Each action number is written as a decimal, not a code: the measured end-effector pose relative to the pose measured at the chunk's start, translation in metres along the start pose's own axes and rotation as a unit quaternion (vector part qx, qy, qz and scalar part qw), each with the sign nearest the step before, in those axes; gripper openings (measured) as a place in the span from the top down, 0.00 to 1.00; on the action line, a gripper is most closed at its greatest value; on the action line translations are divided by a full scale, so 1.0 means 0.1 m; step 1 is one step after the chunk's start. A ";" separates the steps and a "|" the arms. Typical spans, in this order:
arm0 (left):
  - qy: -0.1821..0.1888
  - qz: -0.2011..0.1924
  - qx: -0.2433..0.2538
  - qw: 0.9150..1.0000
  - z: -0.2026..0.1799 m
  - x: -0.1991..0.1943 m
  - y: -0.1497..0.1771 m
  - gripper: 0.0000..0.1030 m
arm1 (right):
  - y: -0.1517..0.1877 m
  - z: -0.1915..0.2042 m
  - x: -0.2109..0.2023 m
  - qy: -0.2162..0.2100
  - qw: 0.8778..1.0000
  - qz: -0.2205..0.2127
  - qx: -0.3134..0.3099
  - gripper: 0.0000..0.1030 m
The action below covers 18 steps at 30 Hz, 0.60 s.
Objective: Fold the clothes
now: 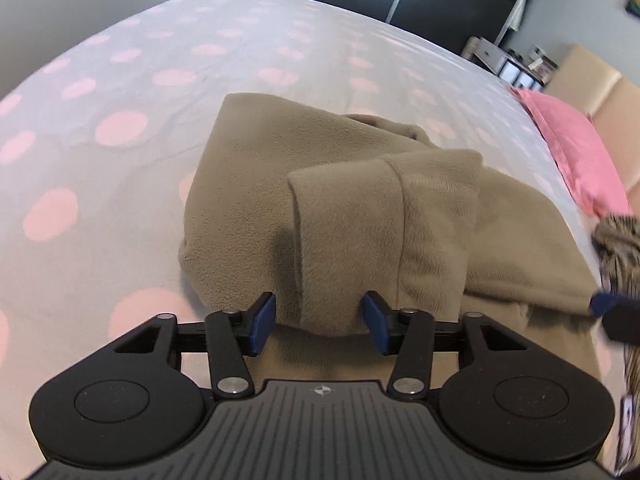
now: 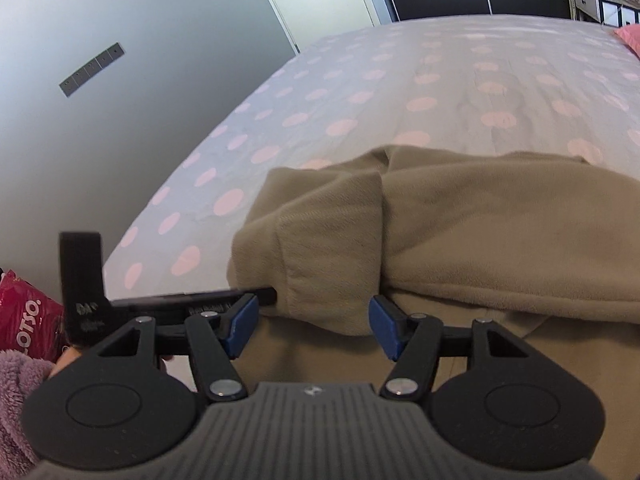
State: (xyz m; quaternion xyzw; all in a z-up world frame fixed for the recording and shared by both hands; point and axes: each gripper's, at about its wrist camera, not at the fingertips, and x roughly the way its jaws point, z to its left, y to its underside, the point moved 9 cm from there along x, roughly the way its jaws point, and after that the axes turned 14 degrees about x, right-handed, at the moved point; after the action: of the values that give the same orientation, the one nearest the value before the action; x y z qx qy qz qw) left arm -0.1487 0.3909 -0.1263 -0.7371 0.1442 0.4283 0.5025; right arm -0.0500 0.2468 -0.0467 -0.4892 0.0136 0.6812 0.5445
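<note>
**Open tongs at the near edge of a half-bundled fleece**

Nearest the lens in each view is the tool itself: the left gripper (image 1: pixel 319 322) and the right gripper (image 2: pixel 313 326) both stand released, blue pads spread apart, a hanging lobe of cloth sitting in the gap between them without being pinched.

The largest thing is the bed (image 1: pixel 120 92), its pale cover dotted pink, filling both views from 9 to 2 o'clock. On it, at the centre and spreading toward 4 o'clock in the left view, lies the olive fleece garment (image 1: pixel 248 184): a thick, soft piece with a doubled-over flap (image 1: pixel 344 216) resting on its top. Its long axis appears to run from 10 o'clock to 4 o'clock in the left view, with the rounded end pointing away toward 11 o'clock; which end is collar or hem I cannot tell. The cloth lies partly doubled, not squared, so the pile fits either a fold under way or a fresh heap.

Smaller things: a pink pillow (image 1: pixel 576 152) at 2 o'clock, a red printed bag (image 2: pixel 24 316) at 8 o'clock in the right view.

Risks, as I judge them: the fleece is bulky and springy, so a shallow bite could take only the top layer and peel the flap open; uneven pulls by the two tools could skew the edges; the near lobe hangs low and may slide off the bed edge.
</note>
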 end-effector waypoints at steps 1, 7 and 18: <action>0.000 -0.007 0.003 1.000 -0.03 -0.02 -0.03 0.81 | 0.02 -0.05 0.04 0.004 1.000 0.005 0.004 0.37; 0.040 -0.063 0.043 0.996 -0.47 -0.23 -0.22 0.94 | 0.01 -0.32 0.13 0.026 0.999 0.011 0.023 0.37; 0.096 -0.106 0.164 0.976 -1.60 -0.30 -0.44 0.95 | -0.24 -0.87 -0.23 0.089 0.993 -0.057 0.057 0.38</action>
State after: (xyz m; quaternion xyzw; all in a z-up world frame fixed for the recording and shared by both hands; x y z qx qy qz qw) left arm -0.0602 0.2659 -0.0552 -0.6934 0.1809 0.2708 0.6427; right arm 0.0234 0.1919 -0.0637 -0.5159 0.0724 0.6011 0.6061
